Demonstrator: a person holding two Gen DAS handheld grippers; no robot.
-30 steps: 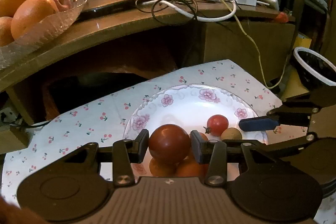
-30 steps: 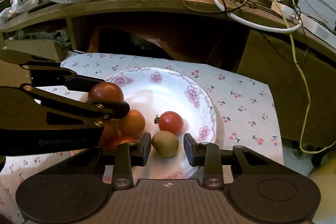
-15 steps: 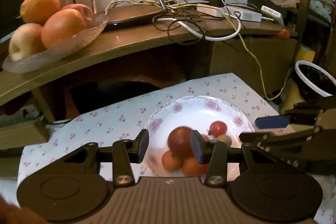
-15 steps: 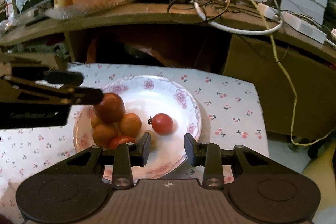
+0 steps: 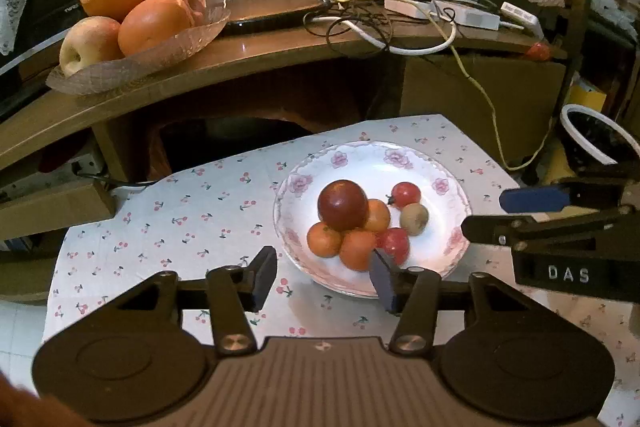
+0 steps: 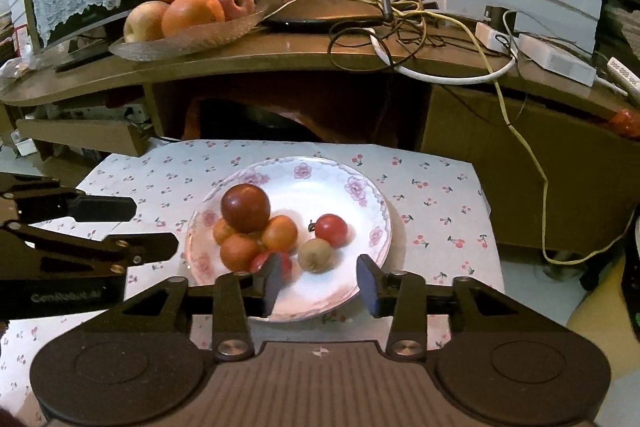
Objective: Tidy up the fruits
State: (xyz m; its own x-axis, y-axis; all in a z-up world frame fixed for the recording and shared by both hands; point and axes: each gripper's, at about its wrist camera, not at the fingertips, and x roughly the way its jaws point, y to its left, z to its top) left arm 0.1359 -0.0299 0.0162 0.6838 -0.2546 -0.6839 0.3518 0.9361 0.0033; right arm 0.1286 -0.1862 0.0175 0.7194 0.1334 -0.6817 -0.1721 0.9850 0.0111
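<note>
A white flowered plate (image 5: 448,247) (image 6: 360,203) on a cherry-print cloth carries a dark red plum (image 5: 343,205) (image 6: 245,208) stacked on small oranges (image 5: 324,239) (image 6: 239,251), two red tomatoes (image 5: 406,193) (image 6: 331,229) and a brown kiwi (image 5: 415,219) (image 6: 315,255). My left gripper (image 5: 322,279) hangs back from the plate's near left rim, jaws opening, nothing between them. My right gripper (image 6: 320,285) hovers over the plate's near edge, jaws opening, the kiwi lying free beyond them. Each gripper shows at the other view's side.
A wooden shelf behind holds a glass dish (image 5: 132,63) (image 6: 188,41) of large oranges and apples, a tangle of cables (image 5: 360,23) and white adapters (image 6: 552,57). A white-rimmed black bin (image 5: 596,139) stands at the right. The cloth (image 5: 180,211) lies bare left of the plate.
The left gripper let go of the plum, now atop the oranges; the right gripper released the kiwi on the plate. Both pulled back and up, and their jaws widened.
</note>
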